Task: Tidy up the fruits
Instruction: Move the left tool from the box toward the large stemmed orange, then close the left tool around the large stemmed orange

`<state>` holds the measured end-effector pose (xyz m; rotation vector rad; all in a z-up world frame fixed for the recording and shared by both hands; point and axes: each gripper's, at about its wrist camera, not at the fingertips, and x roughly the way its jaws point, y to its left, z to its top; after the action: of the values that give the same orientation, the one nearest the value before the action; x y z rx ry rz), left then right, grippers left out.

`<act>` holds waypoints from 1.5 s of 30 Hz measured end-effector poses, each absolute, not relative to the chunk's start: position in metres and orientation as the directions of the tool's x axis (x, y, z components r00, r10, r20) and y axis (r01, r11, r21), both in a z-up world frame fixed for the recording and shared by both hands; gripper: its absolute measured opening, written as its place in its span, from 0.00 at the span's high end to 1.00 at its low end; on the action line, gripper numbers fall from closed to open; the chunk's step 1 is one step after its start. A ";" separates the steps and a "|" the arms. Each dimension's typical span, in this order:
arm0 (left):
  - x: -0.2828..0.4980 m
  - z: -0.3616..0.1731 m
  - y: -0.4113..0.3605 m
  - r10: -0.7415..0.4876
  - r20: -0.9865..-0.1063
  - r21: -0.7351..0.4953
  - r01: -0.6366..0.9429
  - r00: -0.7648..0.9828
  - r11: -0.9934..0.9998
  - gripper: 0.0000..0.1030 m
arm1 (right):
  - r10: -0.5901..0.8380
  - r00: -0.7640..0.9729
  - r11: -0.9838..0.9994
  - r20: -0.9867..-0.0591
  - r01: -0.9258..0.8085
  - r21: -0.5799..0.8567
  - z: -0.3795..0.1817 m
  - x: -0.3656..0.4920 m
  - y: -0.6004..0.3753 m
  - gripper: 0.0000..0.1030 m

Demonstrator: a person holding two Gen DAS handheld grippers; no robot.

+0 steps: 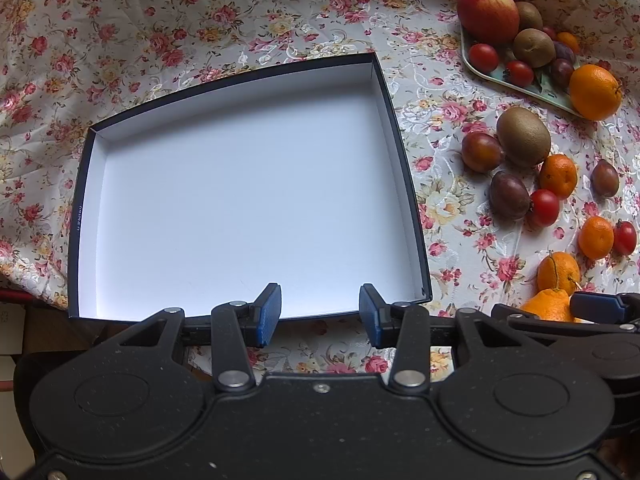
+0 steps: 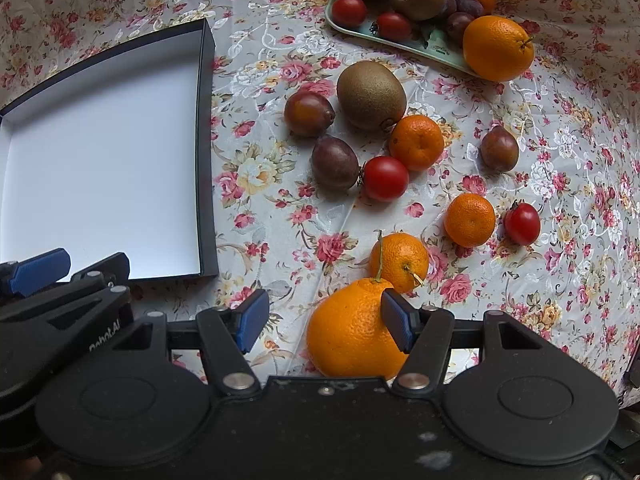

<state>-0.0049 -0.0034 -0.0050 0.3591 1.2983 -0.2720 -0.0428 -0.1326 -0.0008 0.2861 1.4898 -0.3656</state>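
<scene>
- You have a table under a floral cloth (image 2: pixel 280 208).
- A dark box (image 1: pixel 404 160) with a white floor lies on it, to your left.
- A pale green tray (image 2: pixel 436 50) of fruit sits at the far right.
- Between them lie loose fruits: a kiwi (image 2: pixel 371 95), plums, mandarins, tomatoes, and a large orange (image 2: pixel 348 336).

A pale cream, glossy fabric tablecloth (image 1: pixel 240 20) printed with pink-red roses, yellow blooms and white scrollwork covers the whole table in both views (image 2: pixel 580 160). The cloth is creased along its far-left part and lies flatter at its middle. Its near-left edge (image 1: pixel 40 288) hangs over the table. Just below that edge of the tablecloth runs a thin red strip (image 1: pixel 16 294). Under it lies a dark brown surface (image 1: pixel 56 336), and pale flat panels (image 1: pixel 8 346) sit at its far left. What these items are cannot be told.
</scene>
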 end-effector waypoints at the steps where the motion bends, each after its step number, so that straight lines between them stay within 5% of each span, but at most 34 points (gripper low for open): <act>1: -0.005 -0.005 -0.004 0.011 -0.970 0.109 0.393 0.245 0.913 0.51 | -0.063 0.043 0.913 -0.997 0.407 -0.040 -0.001 -0.043 -0.132 0.38; 20: -0.006 -0.003 -0.008 0.052 -0.963 0.156 0.391 0.264 0.907 0.51 | -0.113 -0.043 0.916 -0.993 0.382 -0.120 -0.011 -0.040 -0.134 0.37; 45: -0.030 -0.002 -0.047 -0.083 -0.976 0.034 0.520 0.200 0.853 0.51 | -0.037 0.014 0.820 -0.999 0.572 -0.023 0.017 -0.086 -0.217 0.38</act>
<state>-0.0304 -0.0474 -0.0022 0.3981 1.3096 -0.4369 -0.0856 -0.2173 0.0170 0.4499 1.4930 -0.4996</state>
